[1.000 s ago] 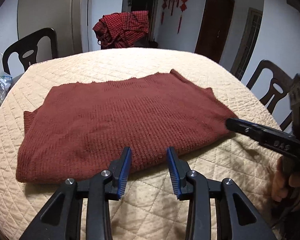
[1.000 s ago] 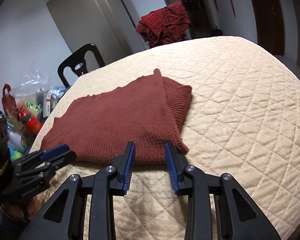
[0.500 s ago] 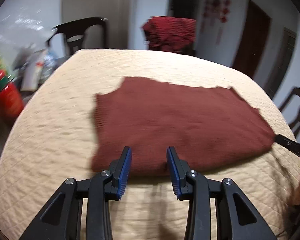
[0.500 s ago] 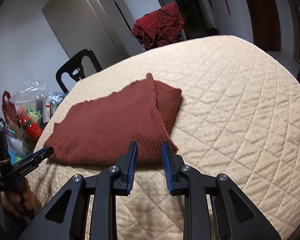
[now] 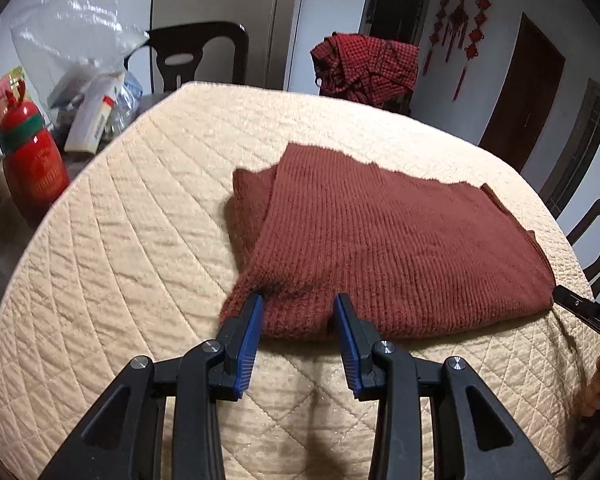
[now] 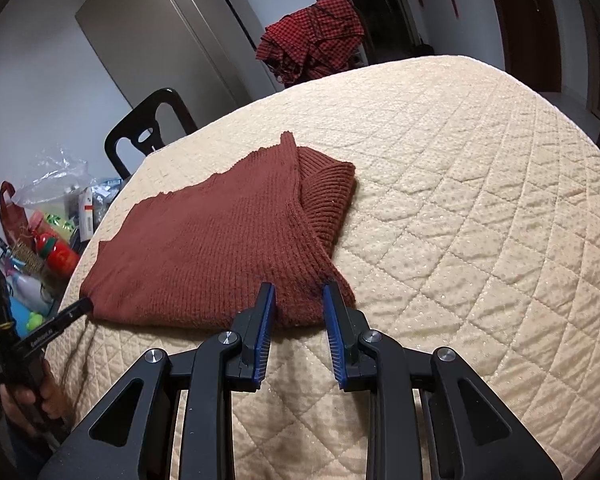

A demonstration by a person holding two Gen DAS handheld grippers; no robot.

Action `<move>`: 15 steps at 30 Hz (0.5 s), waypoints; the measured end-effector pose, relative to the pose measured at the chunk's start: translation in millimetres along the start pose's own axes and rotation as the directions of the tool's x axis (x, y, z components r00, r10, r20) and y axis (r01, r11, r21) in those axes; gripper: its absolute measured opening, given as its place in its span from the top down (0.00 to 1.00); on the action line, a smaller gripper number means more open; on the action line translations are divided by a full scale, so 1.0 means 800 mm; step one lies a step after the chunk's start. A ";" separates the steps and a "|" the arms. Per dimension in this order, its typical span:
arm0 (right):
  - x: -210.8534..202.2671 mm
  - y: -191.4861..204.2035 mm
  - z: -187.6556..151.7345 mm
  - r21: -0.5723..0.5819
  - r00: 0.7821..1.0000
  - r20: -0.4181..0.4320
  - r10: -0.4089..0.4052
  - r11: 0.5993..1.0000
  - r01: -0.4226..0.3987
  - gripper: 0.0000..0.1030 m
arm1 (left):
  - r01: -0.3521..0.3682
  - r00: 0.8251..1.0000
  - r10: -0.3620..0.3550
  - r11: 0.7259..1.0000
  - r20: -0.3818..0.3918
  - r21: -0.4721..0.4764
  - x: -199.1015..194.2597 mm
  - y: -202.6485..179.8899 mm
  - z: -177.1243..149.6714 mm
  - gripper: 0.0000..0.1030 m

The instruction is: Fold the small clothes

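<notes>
Evidently both grippers stood open at the rust-brown ribbed knit sweater [image 5: 384, 240], folded on the cream quilted tablecloth [image 5: 140, 240]: left gripper [image 5: 298, 314] straddling its near-left corner, right gripper [image 6: 299, 302] its near-right corner, long axis running between them.

The sweater [image 5: 384, 248] is a rust-red ribbed knit, matt and slightly fuzzy, with coarser ribbing on its cuff [image 6: 327, 196]. The table cover [image 5: 140, 248] is cream quilted cloth, stitched in diamonds, with a faint sheen. Both grippers have matt black plastic bodies, ridged blue pads [image 5: 250, 330] and small shiny metal screws. The far chair [image 6: 150, 130] is glossy dark wood. The far-left bag [image 5: 76, 28] is clear crinkled plastic.
</notes>
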State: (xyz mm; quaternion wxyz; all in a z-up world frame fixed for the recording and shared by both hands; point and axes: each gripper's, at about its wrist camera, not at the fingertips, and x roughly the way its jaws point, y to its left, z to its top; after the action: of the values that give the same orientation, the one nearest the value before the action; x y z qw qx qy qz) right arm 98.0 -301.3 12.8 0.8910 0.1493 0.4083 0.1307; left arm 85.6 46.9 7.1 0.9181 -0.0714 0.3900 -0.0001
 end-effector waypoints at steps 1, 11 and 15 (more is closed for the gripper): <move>-0.002 0.002 0.000 -0.001 1.000 0.003 0.000 1.000 0.000 0.76 | -0.002 1.000 0.002 1.000 0.002 -0.001 -0.001 0.001 0.002 0.62; 0.004 0.012 0.008 -0.032 1.000 0.005 -0.028 0.999 0.028 0.76 | -0.044 0.999 0.044 0.999 0.000 -0.022 0.004 0.017 0.004 0.62; 0.009 0.009 0.006 -0.034 0.999 -0.001 -0.040 0.999 0.040 0.76 | -0.032 0.999 0.030 0.998 -0.031 -0.055 0.016 0.027 -0.003 0.62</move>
State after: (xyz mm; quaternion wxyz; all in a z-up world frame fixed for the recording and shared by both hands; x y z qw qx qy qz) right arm 105.4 -292.5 13.5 0.8956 0.1258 0.4094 0.1201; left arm 91.4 67.1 -6.4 0.9096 -0.0906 0.4049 0.0238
